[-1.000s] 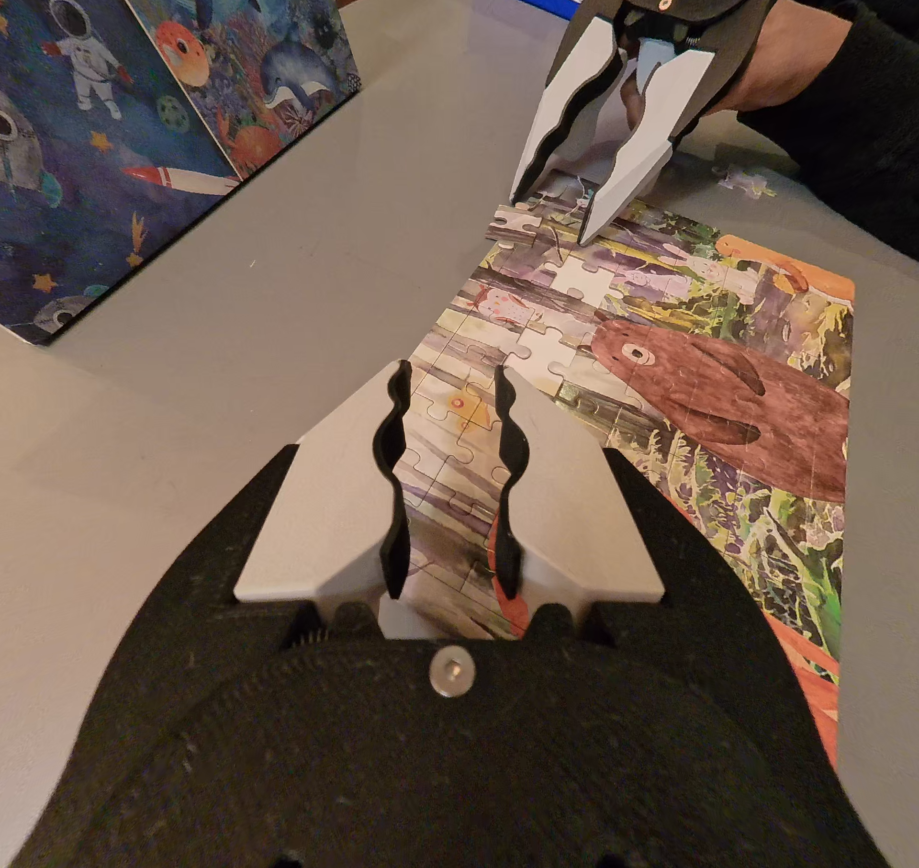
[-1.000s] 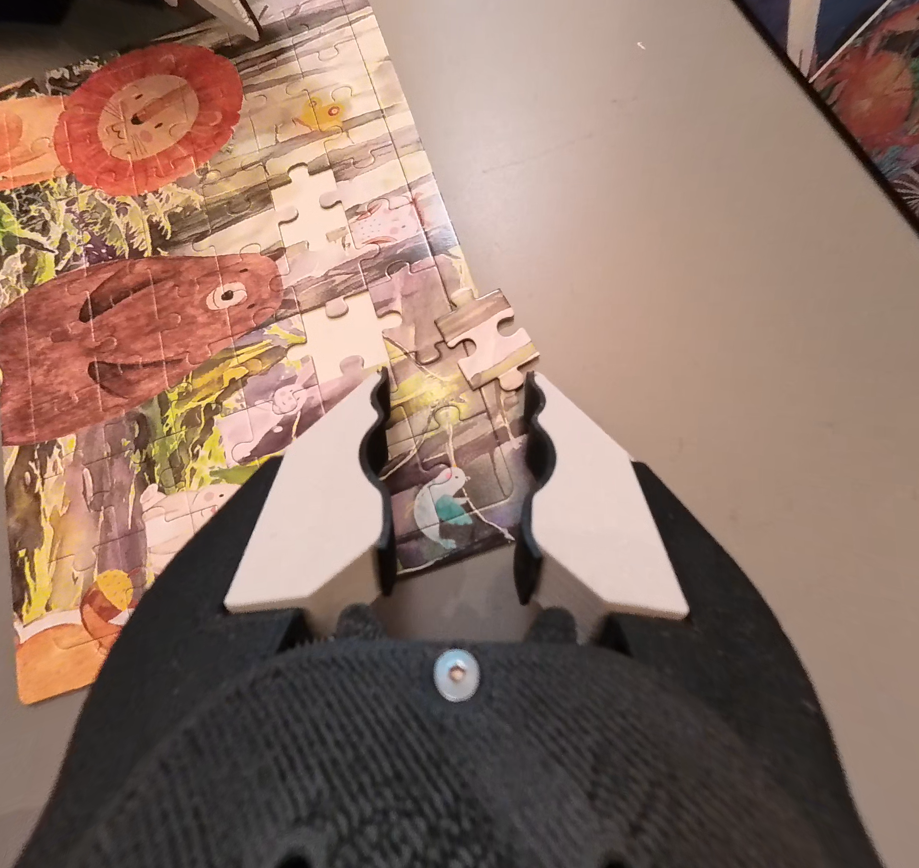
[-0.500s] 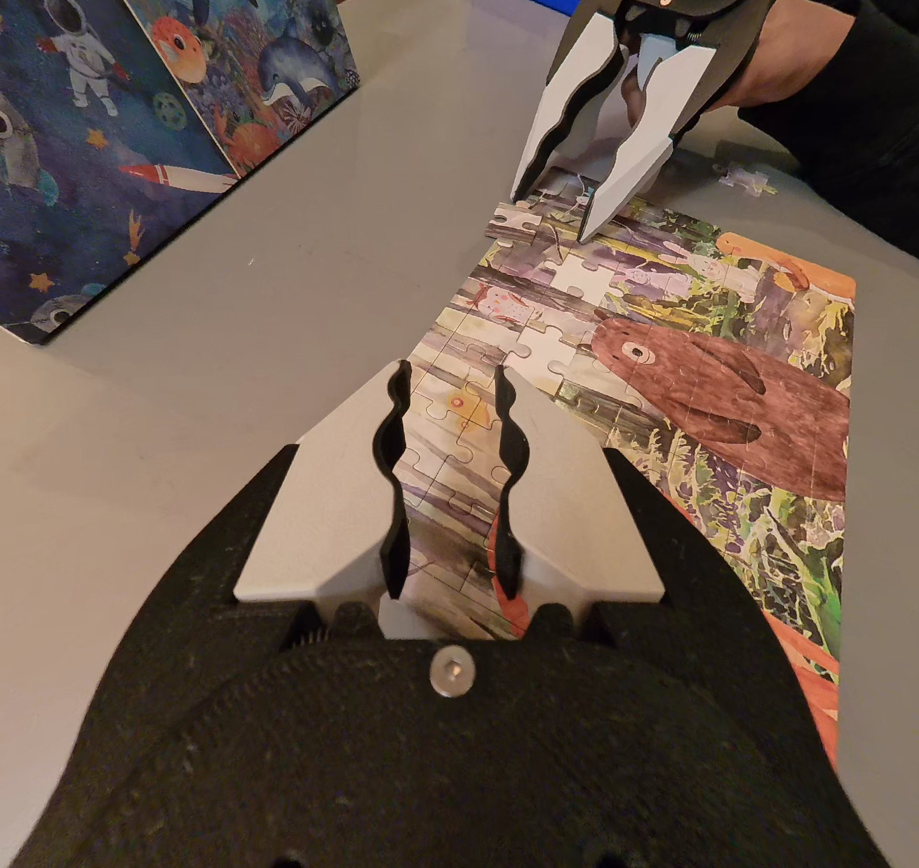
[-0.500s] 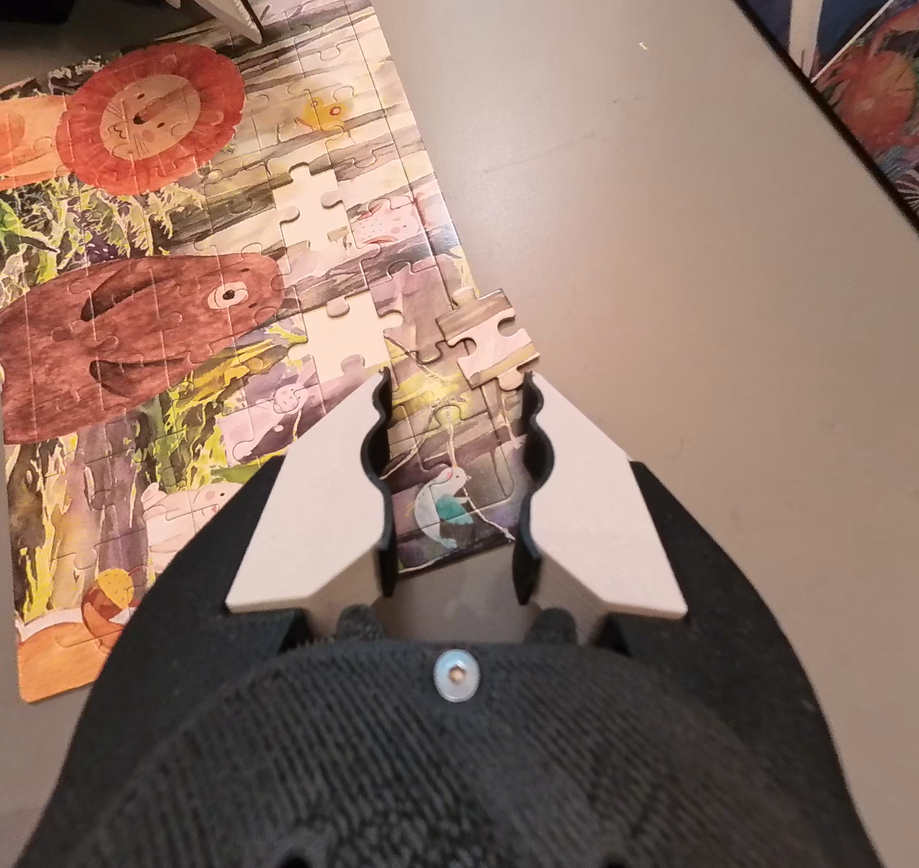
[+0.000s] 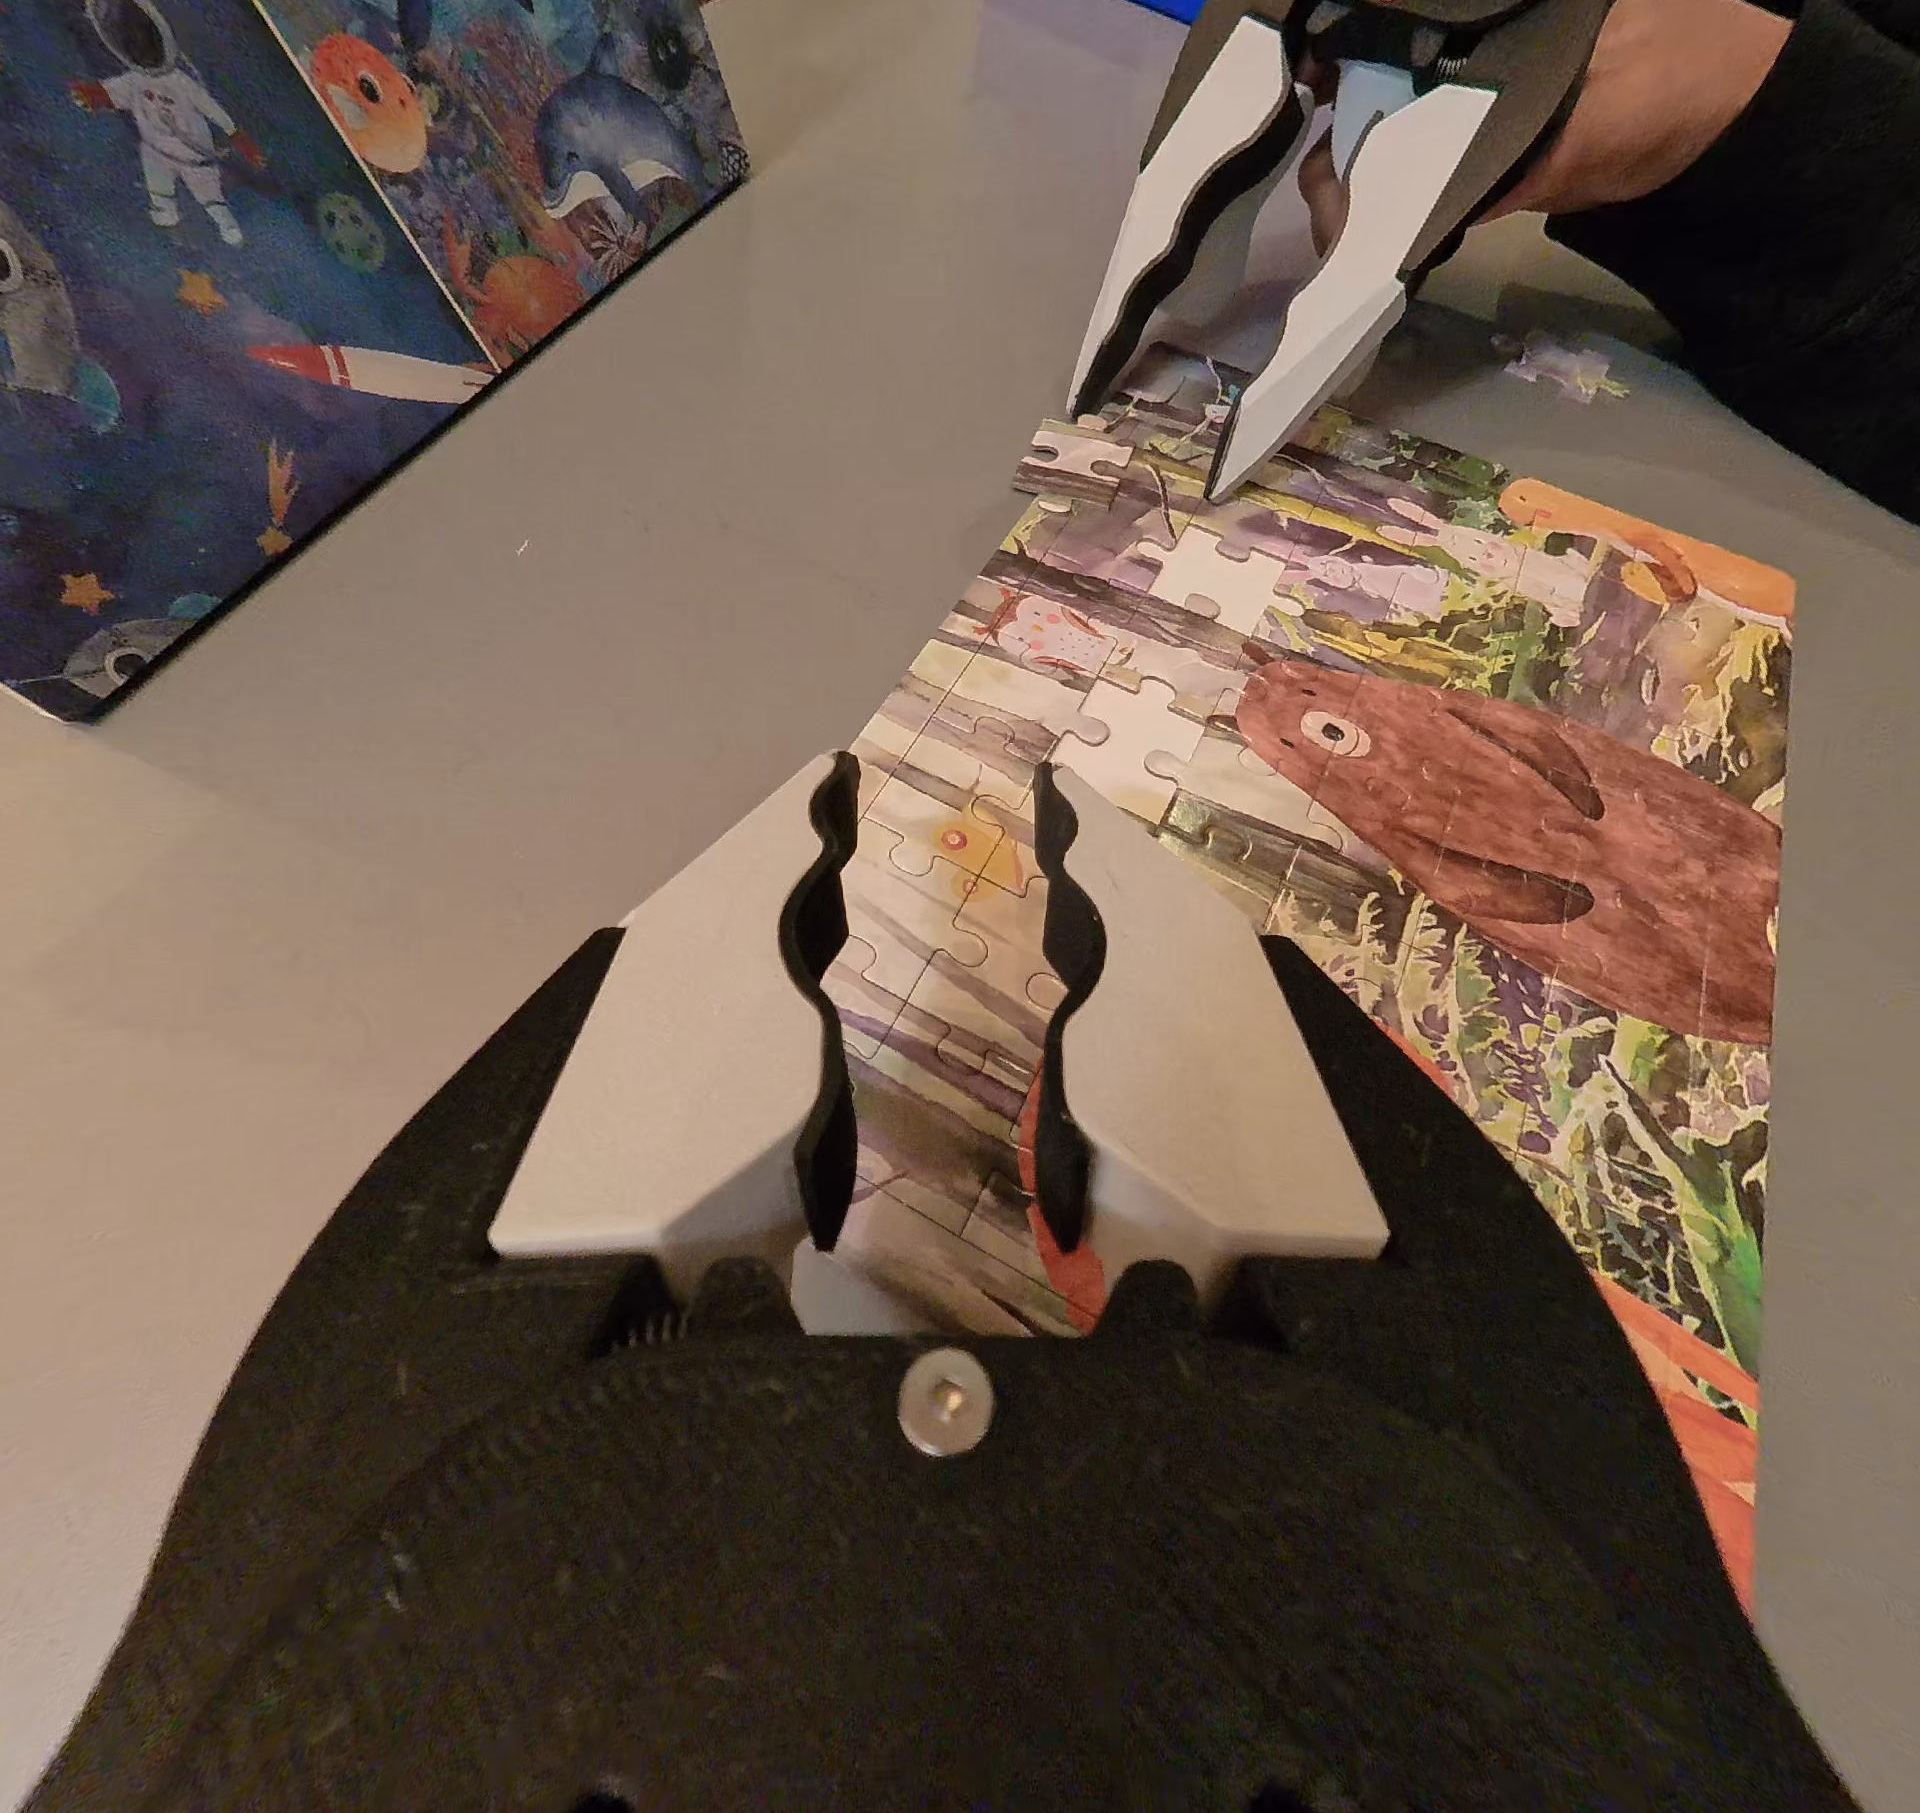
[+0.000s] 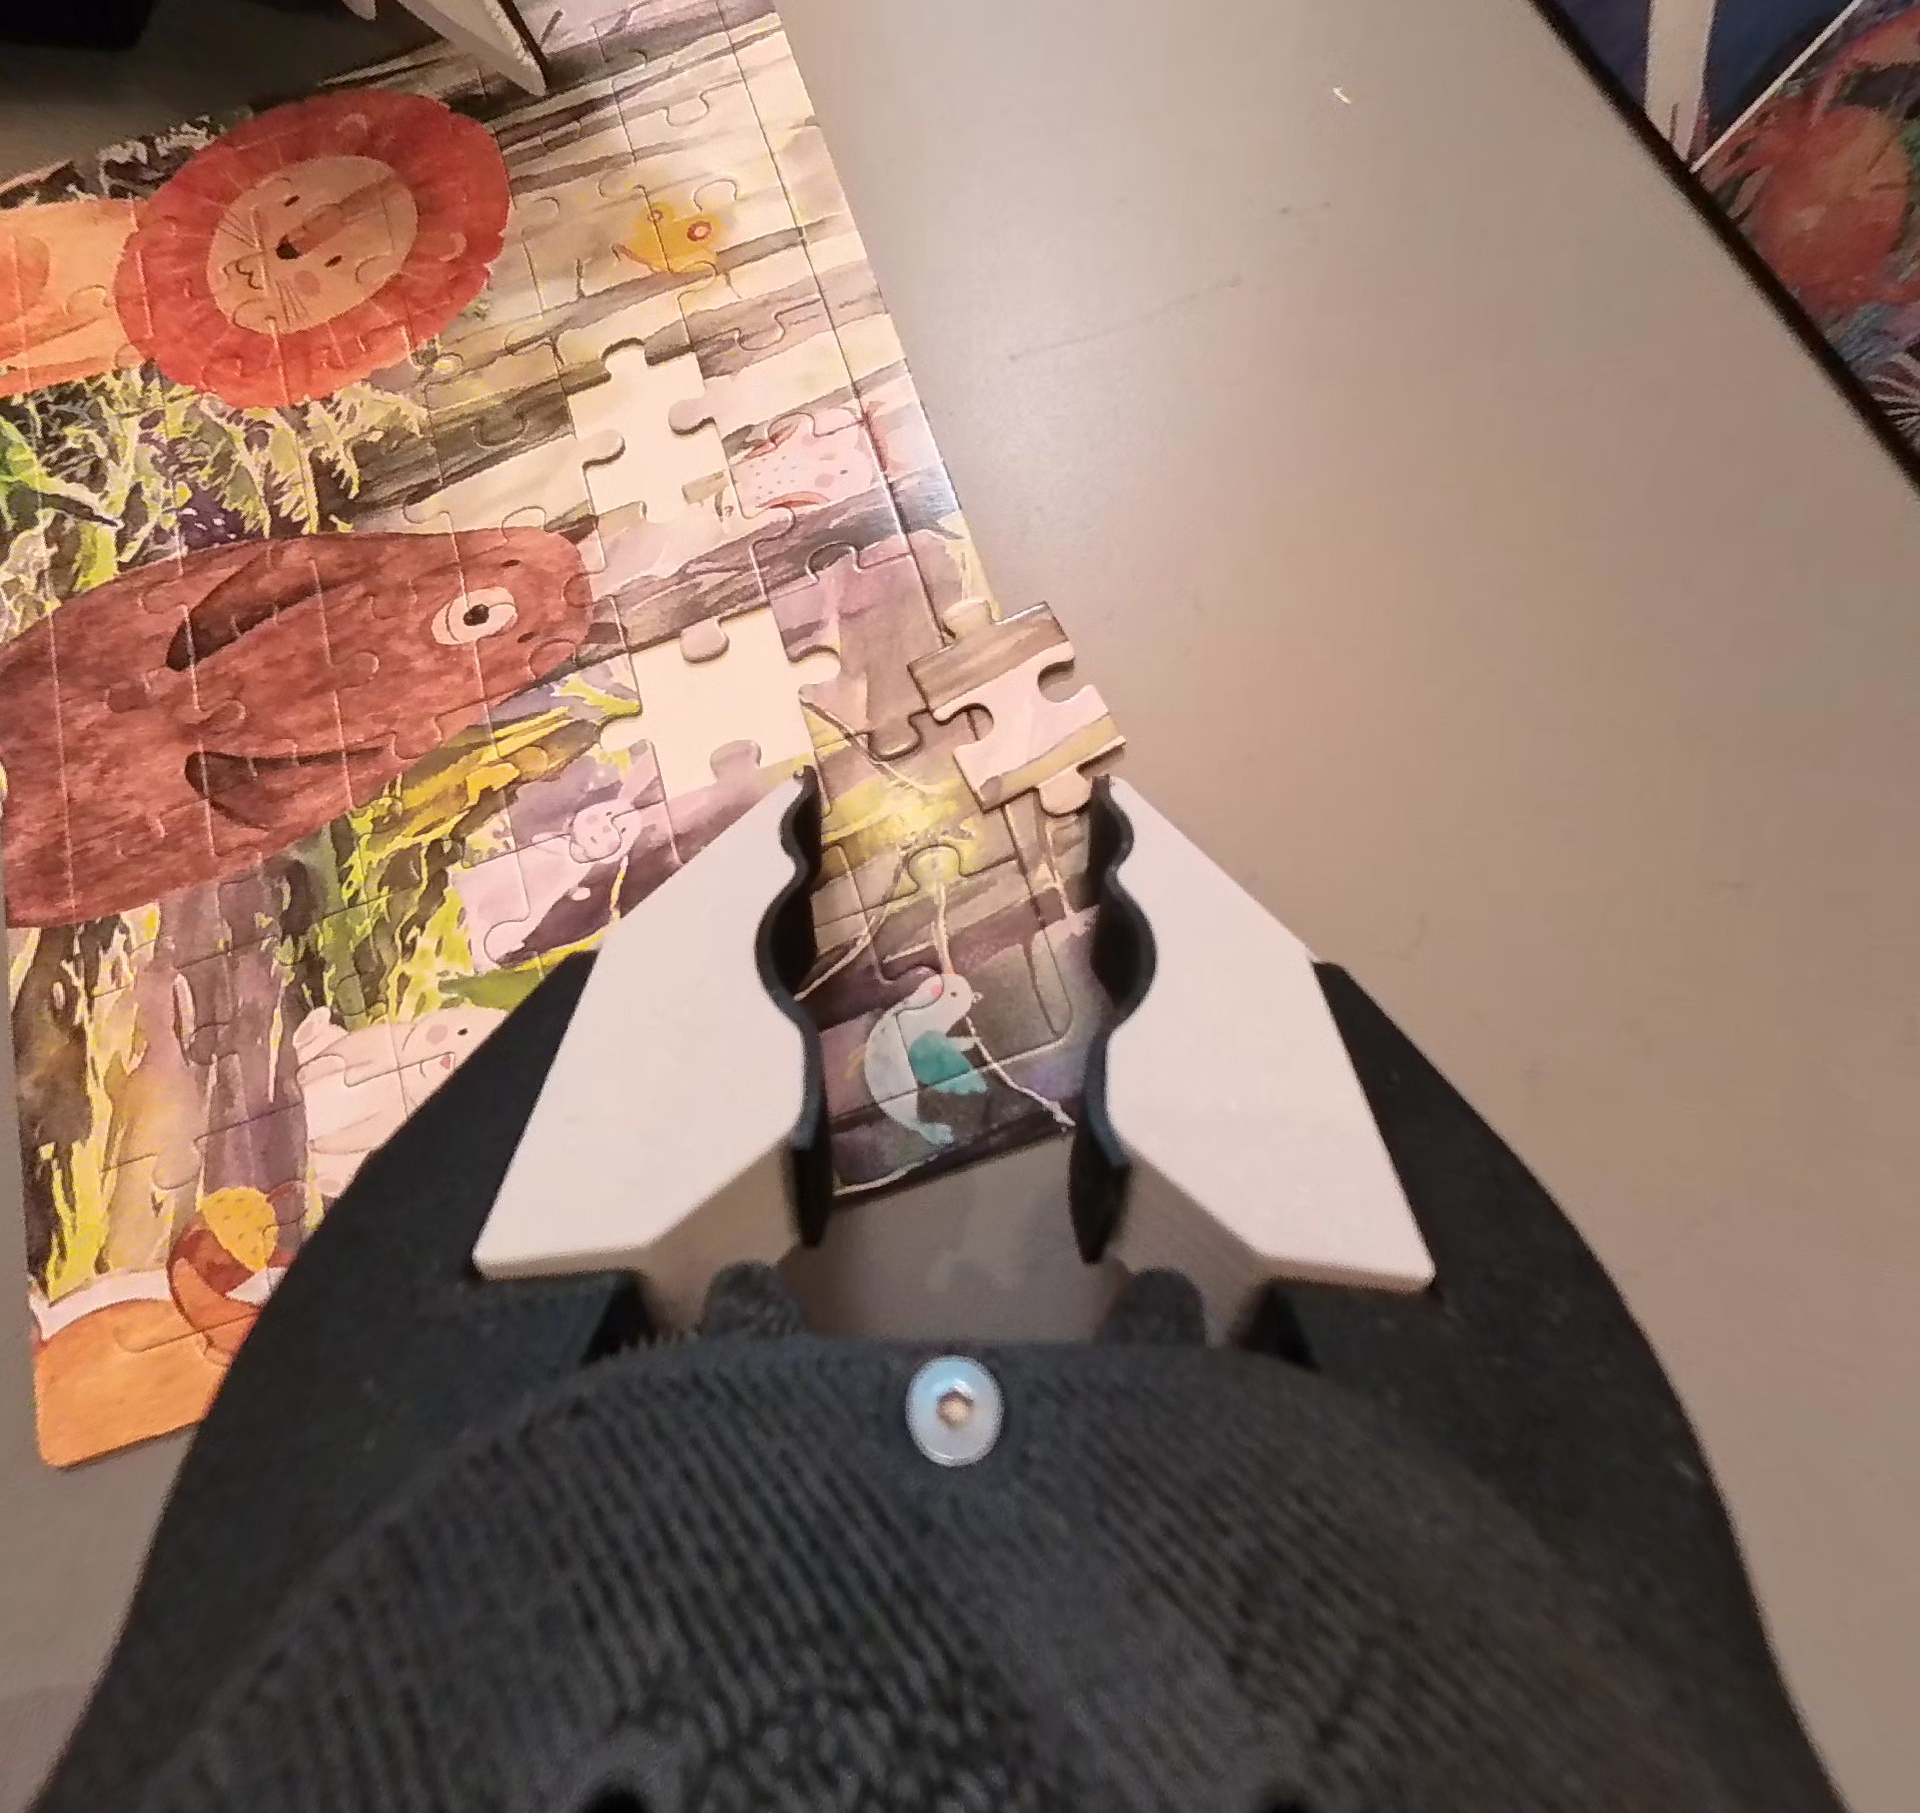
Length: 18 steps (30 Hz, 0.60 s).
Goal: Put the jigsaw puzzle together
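Cardboard loose piece [image 6: 1023, 709] lies skewed atop the jigsaw puzzle [image 6: 343, 641] edge, overhanging the grey tabletop [image 6: 1403, 620] | since a second ago right tool [image 6: 951, 797] crept closer, fingers spread, empty, piece unmoved | left tool [image 5: 945, 776] unchanged, released, over puzzle | two gaps still unfilled; grasp likely next
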Tool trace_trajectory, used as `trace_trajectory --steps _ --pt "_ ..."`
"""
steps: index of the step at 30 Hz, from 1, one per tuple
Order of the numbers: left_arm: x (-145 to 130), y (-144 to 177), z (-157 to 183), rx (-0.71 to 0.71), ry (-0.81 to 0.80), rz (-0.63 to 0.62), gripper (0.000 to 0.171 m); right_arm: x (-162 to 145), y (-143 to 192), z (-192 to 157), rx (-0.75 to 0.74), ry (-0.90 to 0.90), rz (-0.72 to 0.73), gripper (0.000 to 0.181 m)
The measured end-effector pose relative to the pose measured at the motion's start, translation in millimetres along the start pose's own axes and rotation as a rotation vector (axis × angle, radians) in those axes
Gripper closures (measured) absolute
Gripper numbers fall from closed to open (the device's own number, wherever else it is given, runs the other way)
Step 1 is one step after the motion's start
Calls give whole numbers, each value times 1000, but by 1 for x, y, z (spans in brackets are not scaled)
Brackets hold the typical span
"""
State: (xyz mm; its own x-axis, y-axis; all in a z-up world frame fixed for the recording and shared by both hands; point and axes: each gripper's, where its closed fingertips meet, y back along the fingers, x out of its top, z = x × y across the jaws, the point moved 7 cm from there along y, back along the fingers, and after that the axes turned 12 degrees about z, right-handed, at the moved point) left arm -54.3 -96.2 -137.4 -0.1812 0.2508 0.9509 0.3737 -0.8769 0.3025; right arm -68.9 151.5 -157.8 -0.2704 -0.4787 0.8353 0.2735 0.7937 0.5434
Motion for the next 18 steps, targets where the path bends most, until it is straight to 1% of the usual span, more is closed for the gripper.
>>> trace_trajectory --steps 7,18 --pt "0 0 1 3 -10 -5 139 0 0 0 -5 4 -4 130" --pt "0 -1 1 4 -16 -7 139 4 -2 4 -58 14 26 131"
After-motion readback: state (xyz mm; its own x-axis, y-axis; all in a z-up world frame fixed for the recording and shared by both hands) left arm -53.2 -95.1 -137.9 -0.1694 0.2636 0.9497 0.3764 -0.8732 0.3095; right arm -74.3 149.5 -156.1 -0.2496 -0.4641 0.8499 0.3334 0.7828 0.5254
